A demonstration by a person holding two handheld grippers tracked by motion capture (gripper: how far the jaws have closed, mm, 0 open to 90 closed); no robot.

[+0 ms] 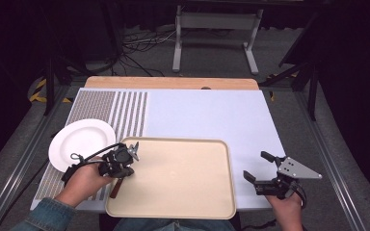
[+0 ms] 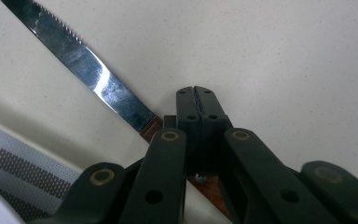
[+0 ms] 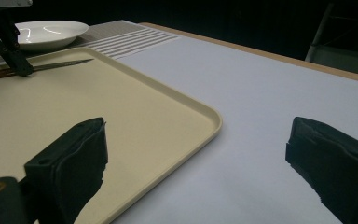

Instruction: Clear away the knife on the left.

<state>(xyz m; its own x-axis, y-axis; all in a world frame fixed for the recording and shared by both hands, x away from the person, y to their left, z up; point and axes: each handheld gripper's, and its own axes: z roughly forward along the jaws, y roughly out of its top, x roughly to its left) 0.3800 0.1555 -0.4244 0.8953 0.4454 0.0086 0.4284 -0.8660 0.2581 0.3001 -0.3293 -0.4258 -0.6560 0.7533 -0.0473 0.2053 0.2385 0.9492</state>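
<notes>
A steak knife (image 2: 88, 70) with a serrated blade and a brown wooden handle lies at the left edge of the beige tray (image 1: 188, 192). Its handle (image 1: 114, 188) sticks out over the tray's rim. My left gripper (image 1: 123, 169) points down at the knife. Its jaws (image 2: 196, 100) are shut against each other and rest over the handle where it meets the blade. In the right gripper view the knife (image 3: 60, 65) and the tray (image 3: 168, 107) lie far left. My right gripper (image 1: 257, 165) is open and holds nothing, low over the white mat to the right of the tray, seen also as (image 3: 200, 154).
A white plate (image 1: 81, 142) sits on the striped placemat (image 1: 125, 113) left of the tray, and shows again as the plate (image 3: 46, 30). The white mat (image 1: 212, 113) covers the table beyond and right of the tray. The table's wooden far edge (image 1: 173, 83) lies behind.
</notes>
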